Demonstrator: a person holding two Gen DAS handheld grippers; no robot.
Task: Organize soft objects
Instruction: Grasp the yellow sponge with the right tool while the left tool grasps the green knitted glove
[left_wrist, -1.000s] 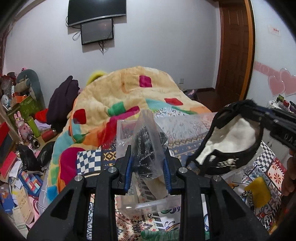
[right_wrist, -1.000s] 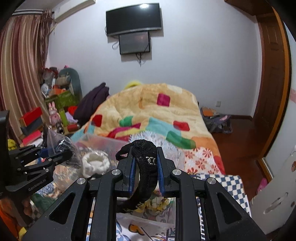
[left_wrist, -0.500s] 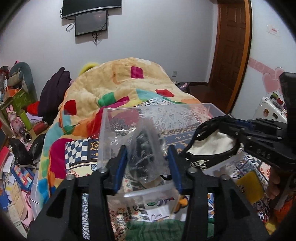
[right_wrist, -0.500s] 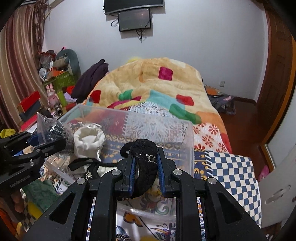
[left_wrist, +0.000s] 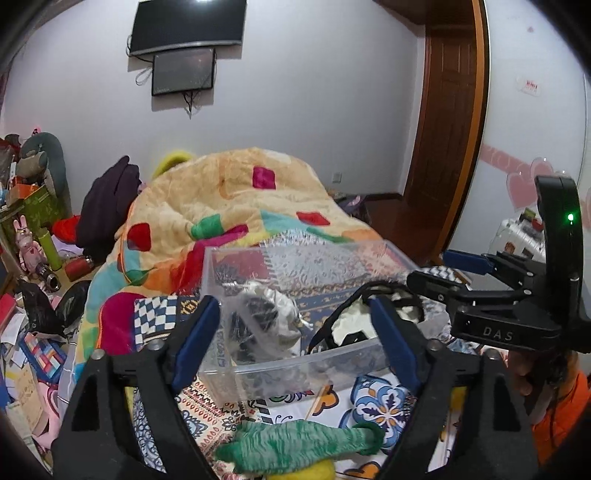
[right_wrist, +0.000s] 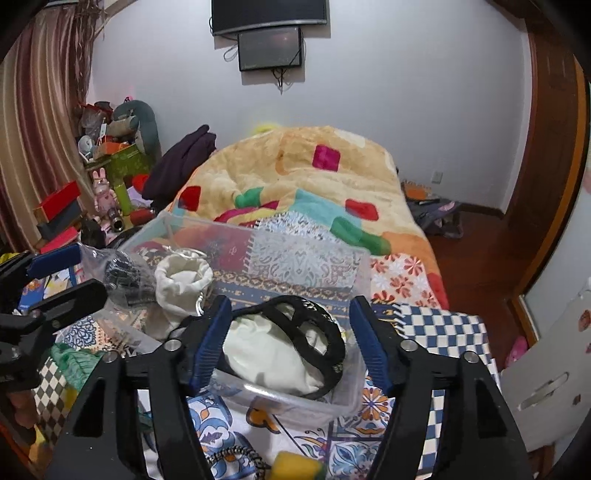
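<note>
A clear plastic bin (left_wrist: 295, 363) stands on the patterned bed cover. In it lies a clear bag with a dark item (left_wrist: 258, 325), loose between the wide, opening jaws of my left gripper (left_wrist: 291, 332); the pads do not touch it. The right wrist view shows that bag (right_wrist: 122, 273) just beyond the left gripper (right_wrist: 70, 275). A black strapped piece with white lining (right_wrist: 295, 343) rests in the bin (right_wrist: 258, 236) between the opening jaws of my right gripper (right_wrist: 290, 339), free of the pads. A white drawstring pouch (right_wrist: 181, 284) sits beside it.
A green cloth (left_wrist: 295, 446) and a yellow soft piece (right_wrist: 295, 467) lie on the cover in front of the bin, with a black hair tie (right_wrist: 236, 454). A colourful quilt (right_wrist: 314, 173) is heaped behind. Clutter crowds the floor at left (right_wrist: 92, 192); a wooden door (left_wrist: 443, 129) is at right.
Both grippers went from shut to wide. The left let go of the clear bag and the right let go of the black strapped piece; both now lie in the bin. The left gripper lifted slightly.
</note>
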